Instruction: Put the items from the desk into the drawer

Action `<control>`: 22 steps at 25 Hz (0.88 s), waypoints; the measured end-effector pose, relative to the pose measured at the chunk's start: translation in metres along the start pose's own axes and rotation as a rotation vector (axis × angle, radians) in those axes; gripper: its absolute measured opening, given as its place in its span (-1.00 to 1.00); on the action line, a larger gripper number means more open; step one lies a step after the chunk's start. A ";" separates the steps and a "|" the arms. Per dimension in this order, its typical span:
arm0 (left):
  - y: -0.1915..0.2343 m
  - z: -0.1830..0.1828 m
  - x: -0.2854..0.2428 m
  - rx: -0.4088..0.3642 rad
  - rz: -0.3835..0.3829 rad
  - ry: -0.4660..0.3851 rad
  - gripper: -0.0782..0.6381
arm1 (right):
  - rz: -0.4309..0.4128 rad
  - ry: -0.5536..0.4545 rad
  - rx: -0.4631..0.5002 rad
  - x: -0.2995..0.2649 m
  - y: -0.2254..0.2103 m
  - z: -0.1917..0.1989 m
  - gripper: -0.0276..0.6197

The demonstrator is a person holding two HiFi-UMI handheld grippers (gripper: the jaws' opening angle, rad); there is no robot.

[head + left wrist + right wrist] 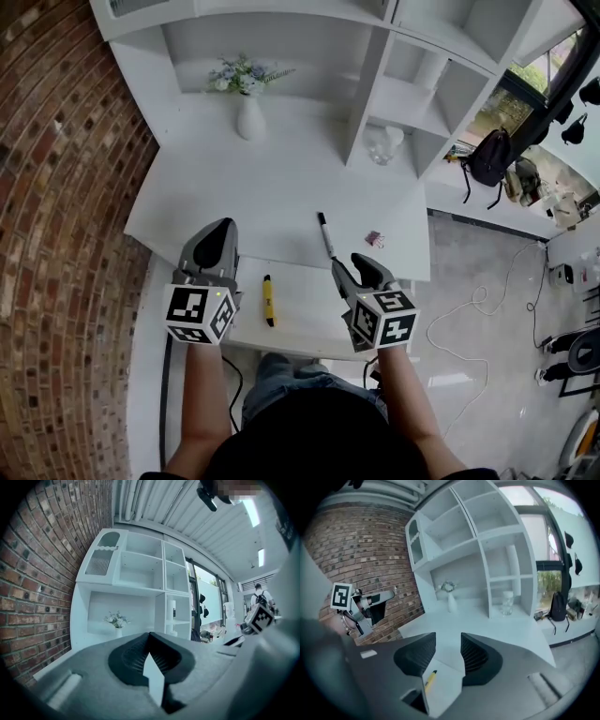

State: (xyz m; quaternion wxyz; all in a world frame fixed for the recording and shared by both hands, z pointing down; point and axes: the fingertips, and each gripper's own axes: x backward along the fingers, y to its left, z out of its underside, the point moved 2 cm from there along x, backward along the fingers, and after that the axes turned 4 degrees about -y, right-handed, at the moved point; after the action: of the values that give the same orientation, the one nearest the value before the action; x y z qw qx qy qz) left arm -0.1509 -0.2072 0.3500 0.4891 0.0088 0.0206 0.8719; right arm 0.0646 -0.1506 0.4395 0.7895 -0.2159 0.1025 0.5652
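Note:
The white drawer stands pulled out under the desk's front edge, with a yellow pen lying in it. A black marker and a small pink item lie on the white desk. My left gripper hovers over the drawer's left corner, its jaws closed tip to tip on nothing. My right gripper hangs over the drawer's right side, just before the marker. Its jaws stand apart and empty, and between them the yellow pen shows below.
A white vase of flowers stands at the back of the desk under white shelves, which hold a glass jar. A brick wall runs along the left. A black backpack and a white cable lie on the floor to the right.

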 end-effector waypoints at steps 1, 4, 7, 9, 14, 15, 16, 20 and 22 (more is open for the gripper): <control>-0.001 -0.002 -0.001 -0.003 0.002 -0.003 -0.78 | 0.028 -0.052 0.040 0.007 -0.005 -0.011 -0.37; -0.001 -0.006 -0.003 -0.008 0.001 -0.013 -0.78 | 0.099 -0.247 0.181 0.030 -0.013 -0.048 -0.40; 0.000 -0.007 -0.003 -0.014 -0.002 -0.019 -0.78 | 0.135 -0.430 0.279 0.053 -0.011 -0.079 -0.40; 0.000 -0.007 -0.003 -0.015 -0.002 -0.019 -0.78 | 0.170 -0.520 0.294 0.067 -0.014 -0.096 -0.37; 0.002 -0.005 -0.002 -0.015 0.000 -0.013 -0.78 | 0.245 -0.618 0.277 0.080 -0.032 -0.123 -0.36; 0.002 -0.005 -0.002 -0.013 -0.001 -0.012 -0.78 | 0.241 -0.615 0.284 0.076 -0.034 -0.127 -0.37; 0.003 -0.004 -0.002 -0.011 -0.002 -0.011 -0.78 | 0.232 -0.608 0.297 0.070 -0.035 -0.130 -0.37; 0.008 -0.006 -0.003 -0.006 -0.008 -0.014 -0.78 | 0.194 -0.563 0.334 0.046 -0.035 -0.140 -0.36; 0.011 -0.008 -0.003 -0.007 -0.013 -0.019 -0.78 | 0.170 -0.503 0.328 0.031 -0.035 -0.135 -0.36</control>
State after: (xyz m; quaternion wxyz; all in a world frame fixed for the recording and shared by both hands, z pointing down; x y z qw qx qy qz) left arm -0.1589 -0.2160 0.3422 0.4949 0.0152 0.0130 0.8687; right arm 0.1191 -0.1958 0.3153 0.7642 0.0706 0.0115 0.6410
